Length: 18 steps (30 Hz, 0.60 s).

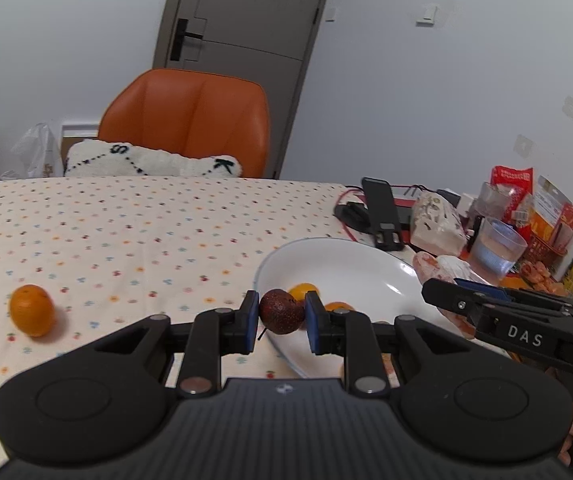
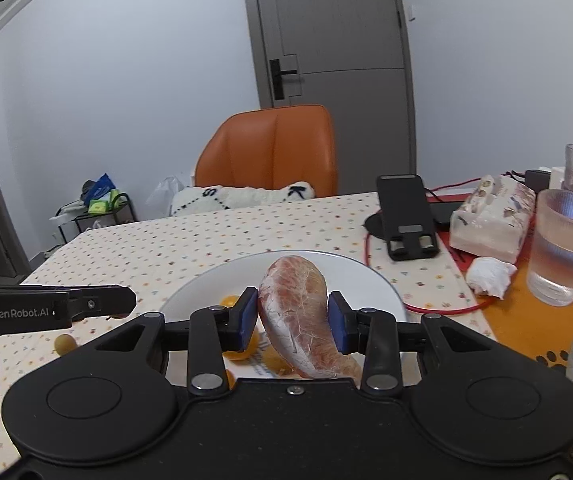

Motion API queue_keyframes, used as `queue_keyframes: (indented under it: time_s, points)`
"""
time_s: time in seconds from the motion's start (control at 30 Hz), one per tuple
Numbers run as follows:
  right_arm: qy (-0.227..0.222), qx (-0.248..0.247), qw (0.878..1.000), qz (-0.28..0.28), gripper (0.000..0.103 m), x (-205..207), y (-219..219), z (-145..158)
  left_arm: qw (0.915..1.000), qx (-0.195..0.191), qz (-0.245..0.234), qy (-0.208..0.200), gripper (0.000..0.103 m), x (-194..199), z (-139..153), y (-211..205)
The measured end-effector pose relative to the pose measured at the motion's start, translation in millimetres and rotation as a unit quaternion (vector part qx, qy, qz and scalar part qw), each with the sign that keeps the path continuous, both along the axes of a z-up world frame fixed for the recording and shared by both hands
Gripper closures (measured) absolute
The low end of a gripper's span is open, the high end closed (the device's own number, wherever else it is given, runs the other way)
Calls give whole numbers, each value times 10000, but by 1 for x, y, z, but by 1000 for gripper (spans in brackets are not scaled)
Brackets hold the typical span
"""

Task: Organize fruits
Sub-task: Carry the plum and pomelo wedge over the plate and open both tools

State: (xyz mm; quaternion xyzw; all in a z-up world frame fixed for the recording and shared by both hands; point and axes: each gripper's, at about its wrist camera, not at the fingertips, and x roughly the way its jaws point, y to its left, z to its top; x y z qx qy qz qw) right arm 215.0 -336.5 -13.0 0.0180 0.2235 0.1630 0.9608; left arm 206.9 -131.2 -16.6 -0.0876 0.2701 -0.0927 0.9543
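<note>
A dark red fruit [image 1: 281,311], speckled and with a thin stem poking out at its 7 o'clock side, sits squeezed between the two blue pads of the left gripper [image 1: 280,318]. Both pads press its flanks, so the claw is narrowed onto it and carries it above the near rim of the white plate [image 1: 350,260]. Behind the fruit, at its 1 o'clock, two small orange fruits [image 1: 303,290] lie inside the plate. Well apart at 9 o'clock, a lone orange [image 1: 32,310] rests on the dotted tablecloth [image 1: 126,232].

In the right wrist view, a peeled pomelo segment [image 2: 301,316], pink flesh under white pith, hangs tilted between the pads of the right gripper [image 2: 293,322]. The left pad touches its upper side; the right pad stands just beside it, and whether it presses cannot be told for certain, though the segment is held off the plate [image 2: 366,276]. Small orange fruits [image 2: 230,301] show under and beside the segment, at its 9 and 7 o'clock.

Farther out at 2 o'clock are a black phone stand [image 2: 406,216], a tissue pack [image 2: 494,216] and a ribbed glass of water [image 2: 562,248]. At 12 o'clock an orange chair [image 2: 270,152] stands behind the table.
</note>
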Motion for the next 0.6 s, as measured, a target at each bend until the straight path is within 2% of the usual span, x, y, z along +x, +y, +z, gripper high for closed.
queue_keyframes:
  time_s: [0.6]
  points:
    - [53, 158, 9995, -253, 67, 18, -15, -14, 9996, 127, -120, 244, 78, 21, -16, -25]
